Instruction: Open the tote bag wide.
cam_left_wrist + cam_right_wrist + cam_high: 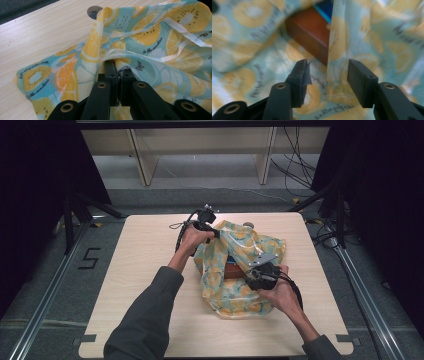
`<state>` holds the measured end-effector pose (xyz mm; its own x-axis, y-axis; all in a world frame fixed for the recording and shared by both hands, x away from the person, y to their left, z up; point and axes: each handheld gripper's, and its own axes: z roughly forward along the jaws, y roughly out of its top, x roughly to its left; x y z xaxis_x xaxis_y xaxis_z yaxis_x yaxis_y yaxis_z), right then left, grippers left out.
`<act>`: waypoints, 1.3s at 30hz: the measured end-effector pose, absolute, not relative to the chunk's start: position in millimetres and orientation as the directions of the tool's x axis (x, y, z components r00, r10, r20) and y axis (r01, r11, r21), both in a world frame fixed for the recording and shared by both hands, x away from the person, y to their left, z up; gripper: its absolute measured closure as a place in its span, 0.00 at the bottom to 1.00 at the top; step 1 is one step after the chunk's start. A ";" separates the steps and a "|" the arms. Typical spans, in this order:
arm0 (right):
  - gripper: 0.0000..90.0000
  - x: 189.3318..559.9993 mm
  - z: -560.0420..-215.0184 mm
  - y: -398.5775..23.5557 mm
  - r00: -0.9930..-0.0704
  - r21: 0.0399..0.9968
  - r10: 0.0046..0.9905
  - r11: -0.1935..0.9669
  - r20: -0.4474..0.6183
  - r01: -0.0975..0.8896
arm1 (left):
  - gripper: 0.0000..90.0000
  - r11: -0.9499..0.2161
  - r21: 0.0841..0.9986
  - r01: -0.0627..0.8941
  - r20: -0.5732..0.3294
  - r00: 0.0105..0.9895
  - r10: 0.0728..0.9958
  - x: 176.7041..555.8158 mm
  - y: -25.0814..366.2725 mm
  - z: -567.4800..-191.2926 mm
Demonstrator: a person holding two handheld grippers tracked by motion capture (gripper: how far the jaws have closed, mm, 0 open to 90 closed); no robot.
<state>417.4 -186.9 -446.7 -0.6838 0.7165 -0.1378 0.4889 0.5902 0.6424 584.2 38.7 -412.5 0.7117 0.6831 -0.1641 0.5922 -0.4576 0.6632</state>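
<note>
The fruit-print bag [240, 270] lies crumpled at the middle of the tabletop [150, 270], its long axis running from the far left corner toward the near right. The left tongs [216, 233] are pinched shut on a fold of its fabric at the far left edge. The right tongs [256, 276] hover at the near right side with jaws apart and nothing gripped; directly ahead of them a fabric edge hangs in front of the brown box [312, 32] inside the bag. That edge is nearest the right hand. The bag is thin turquoise cloth printed with yellow citrus slices.
</note>
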 end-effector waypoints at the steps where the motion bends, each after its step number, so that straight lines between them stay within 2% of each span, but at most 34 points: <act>1: 0.57 417.4 -446.7 -186.9 -0.684 0.642 0.717 0.590 -0.138 0.489 | 0.97 -0.458 0.663 0.592 -0.164 0.712 0.683 584.2 38.7 -412.5; 5: 0.53 424.9 -462.7 -185.3 -0.654 0.606 0.740 0.594 -0.154 0.529 | 0.96 -0.461 0.662 0.591 -0.167 0.715 0.679 583.7 39.4 -413.1; 7: 0.63 431.0 -469.0 -183.6 -0.636 0.593 0.751 0.598 -0.178 0.539 | 0.96 -0.469 0.660 0.587 -0.158 0.718 0.677 581.3 37.3 -412.9; 9: 0.81 432.9 -470.9 -183.5 -0.644 0.581 0.733 0.628 -0.218 0.518 | 0.96 -0.471 0.665 0.579 -0.151 0.722 0.675 579.5 35.8 -411.8; 10: 0.81 432.9 -470.9 -183.5 -0.644 0.581 0.733 0.628 -0.218 0.518 | 0.96 -0.471 0.665 0.579 -0.151 0.722 0.675 579.5 35.8 -411.8; 11: 0.97 435.1 -470.0 -186.1 -0.652 0.575 0.716 0.651 -0.250 0.495 | 0.96 -0.484 0.664 0.570 -0.138 0.729 0.670 578.1 35.5 -410.6; 12: 1.00 435.4 -468.0 -187.9 -0.653 0.575 0.715 0.652 -0.250 0.494 | 0.96 -0.494 0.659 0.567 -0.132 0.734 0.666 577.1 35.8 -409.9; 16: 1.00 438.1 -447.6 -203.6 -0.646 0.621 0.721 0.631 -0.250 0.464 | 0.96 -0.494 0.667 0.558 -0.125 0.737 0.664 576.3 37.8 -408.7; 17: 1.00 441.2 -432.1 -215.2 -0.632 0.668 0.742 0.588 -0.222 0.456 | 0.95 -0.499 0.666 0.555 -0.115 0.737 0.667 575.9 39.0 -408.5; 19: 1.00 444.0 -421.6 -222.6 -0.620 0.685 0.755 0.568 -0.213 0.456 | 0.95 -0.500 0.666 0.553 -0.110 0.736 0.668 576.0 39.0 -408.5; 21: 1.00 458.3 -405.4 -236.8 -0.567 0.737 0.796 0.513 -0.214 0.441 | 0.95 -0.496 0.673 0.548 -0.101 0.733 0.673 577.4 37.3 -408.9; 22: 1.00 466.7 -402.4 -240.9 -0.555 0.731 0.799 0.520 -0.233 0.442 | 0.95 -0.480 0.680 0.555 -0.115 0.727 0.677 577.7 35.5 -410.2; 26: 1.00 507.8 -416.3 -253.3 -0.496 0.684 0.831 0.514 -0.250 0.518 | 0.96 -0.457 0.685 0.567 -0.128 0.712 0.691 583.4 27.9 -419.4; 30: 1.00 523.0 -436.6 -256.0 -0.486 0.636 0.845 0.503 -0.221 0.585 | 0.96 -0.488 0.664 0.566 -0.102 0.715 0.692 587.3 26.8 -427.0; 32: 0.99 524.7 -443.1 -257.8 -0.497 0.633 0.843 0.501 -0.204 0.590 | 0.96 -0.482 0.659 0.578 -0.100 0.702 0.705 590.9 30.6 -431.5; 35: 0.94 524.2 -450.6 -260.3 -0.485 0.658 0.861 0.454 -0.151 0.601 | 0.95 -0.433 0.656 0.619 -0.133 0.659 0.740 593.7 34.7 -442.9; 36: 0.91 523.0 -449.9 -259.6 -0.485 0.662 0.866 0.435 -0.122 0.610 | 0.94 -0.445 0.654 0.611 -0.120 0.665 0.737 593.2 35.4 -443.6; 39: 0.85 518.1 -446.3 -262.0 -0.494 0.681 0.861 0.435 -0.123 0.589 | 0.85 -0.466 0.665 0.583 -0.091 0.683 0.725 586.8 33.6 -439.1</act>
